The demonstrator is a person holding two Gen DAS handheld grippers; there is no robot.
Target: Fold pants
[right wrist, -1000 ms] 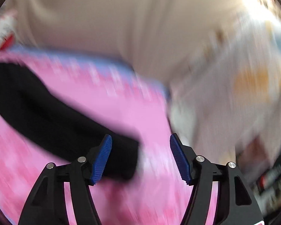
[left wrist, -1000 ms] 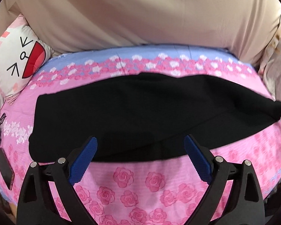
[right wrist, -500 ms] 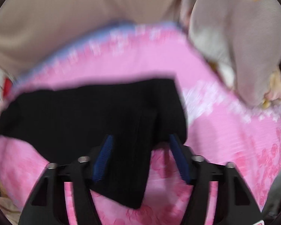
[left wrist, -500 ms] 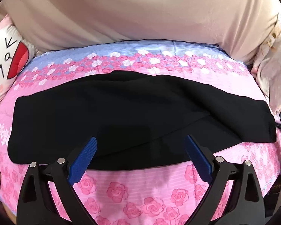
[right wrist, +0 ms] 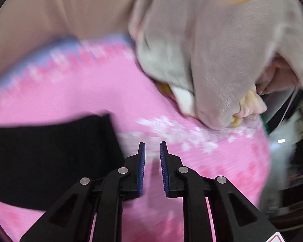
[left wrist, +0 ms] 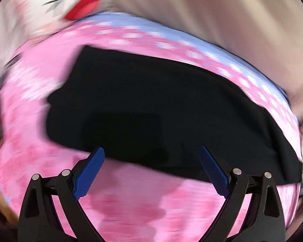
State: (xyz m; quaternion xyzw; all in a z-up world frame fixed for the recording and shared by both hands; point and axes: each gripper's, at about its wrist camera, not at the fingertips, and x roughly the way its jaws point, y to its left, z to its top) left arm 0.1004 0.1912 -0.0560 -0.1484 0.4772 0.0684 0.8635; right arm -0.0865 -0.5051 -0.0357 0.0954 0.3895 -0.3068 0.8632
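Left wrist view, black pants [left wrist: 161,109] flat across my pink flowered bedspread [left wrist: 131,205], my left gripper [left wrist: 151,161] angled down at their near edge, jaws wide and empty, my right gripper [right wrist: 152,157] closing on nothing (pants just left), grey blanket [right wrist: 222,60] far right.

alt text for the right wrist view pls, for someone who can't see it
The right claw hovers over a pink floral bedsheet, its jaws closing with nothing between them. Black pants lie to its left, and a crumpled beige blanket is heaped at upper right. The image is motion-blurred.
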